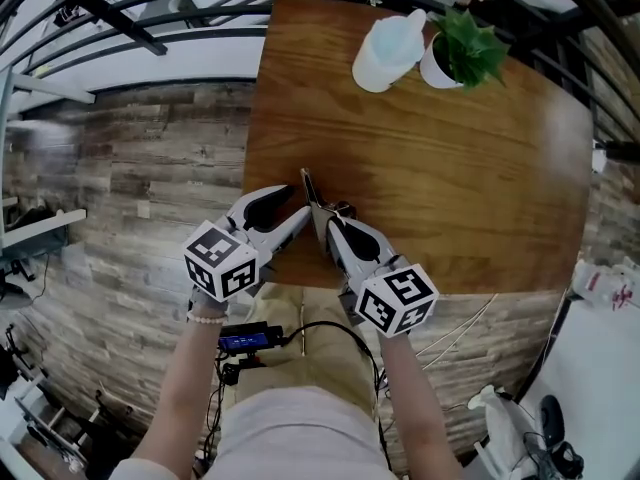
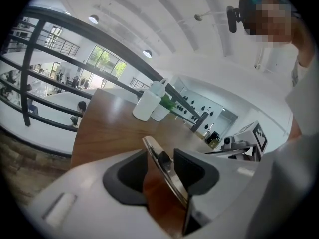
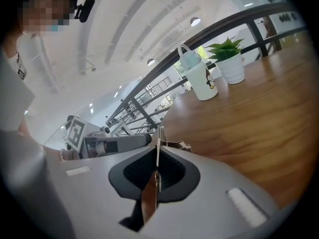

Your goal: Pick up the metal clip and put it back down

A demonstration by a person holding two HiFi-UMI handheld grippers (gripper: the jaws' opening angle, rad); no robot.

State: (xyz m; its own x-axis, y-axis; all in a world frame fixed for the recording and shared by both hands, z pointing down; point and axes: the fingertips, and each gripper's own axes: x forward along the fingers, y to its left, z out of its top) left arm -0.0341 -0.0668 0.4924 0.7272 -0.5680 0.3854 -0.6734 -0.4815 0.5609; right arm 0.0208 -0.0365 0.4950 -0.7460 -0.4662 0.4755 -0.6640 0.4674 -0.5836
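The right gripper view alone shows my right tongs (image 3: pixel 155 169) pinching the metal clip (image 3: pixel 158 143) edge-on; my left tongs (image 2: pixel 164 167) stand half-open around it. Both point inward, tips meeting at the counter (image 1: pixel 420 168) edge, lower centre.

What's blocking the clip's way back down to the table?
Nothing visible. The right gripper is shut on the metal clip at the table's near edge, bare wood beneath; the bottle and plant stand at the far edge.

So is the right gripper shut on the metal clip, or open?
Shut: the right gripper clamps the metal clip edge-on, a pad tight against each side.
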